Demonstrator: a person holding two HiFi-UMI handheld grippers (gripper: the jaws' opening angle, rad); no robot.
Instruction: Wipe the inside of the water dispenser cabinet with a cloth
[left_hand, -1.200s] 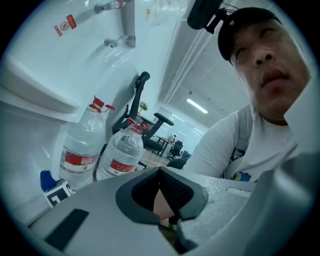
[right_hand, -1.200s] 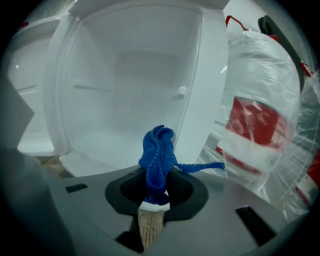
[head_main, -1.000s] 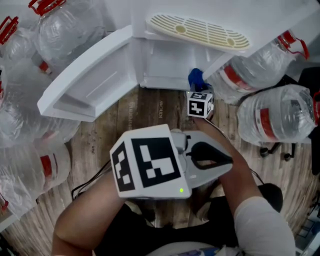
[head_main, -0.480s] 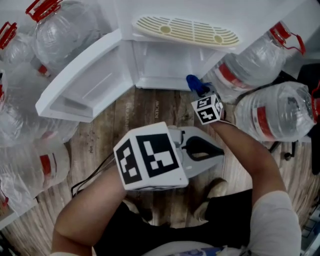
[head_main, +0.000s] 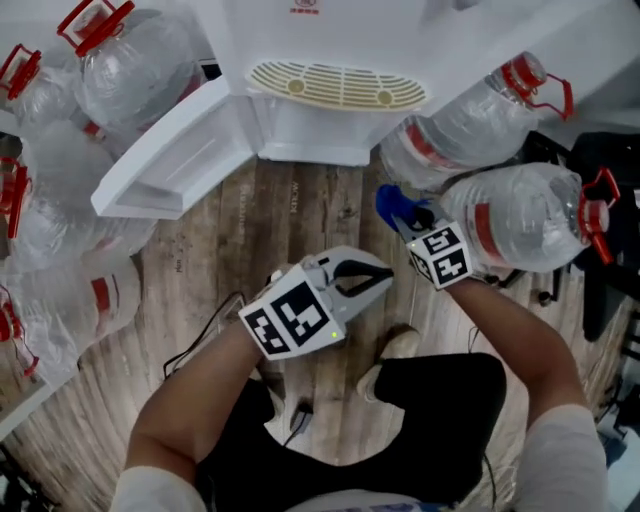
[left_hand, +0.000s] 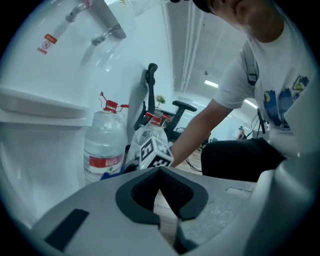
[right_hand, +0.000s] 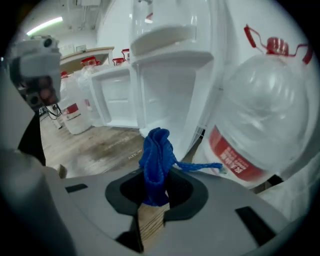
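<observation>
Here right tongs (right_hand: 155, 192) pinch the blue cloth (right_hand: 156, 150) before the cabinet (head_main: 312, 135); left tongs (head_main: 378, 272) closed, empty, alongside.

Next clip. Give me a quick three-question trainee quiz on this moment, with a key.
1. Multiple choice: what is the right gripper clamped on?
A) a bottle cap
B) a blue cloth
C) nothing
2. True or false: the cabinet door of the water dispenser is closed.
3. Fill in: the left gripper holds ____.

Key
1. B
2. False: the door stands open.
3. Nothing: its jaws are together with only floor showing behind them.
</observation>
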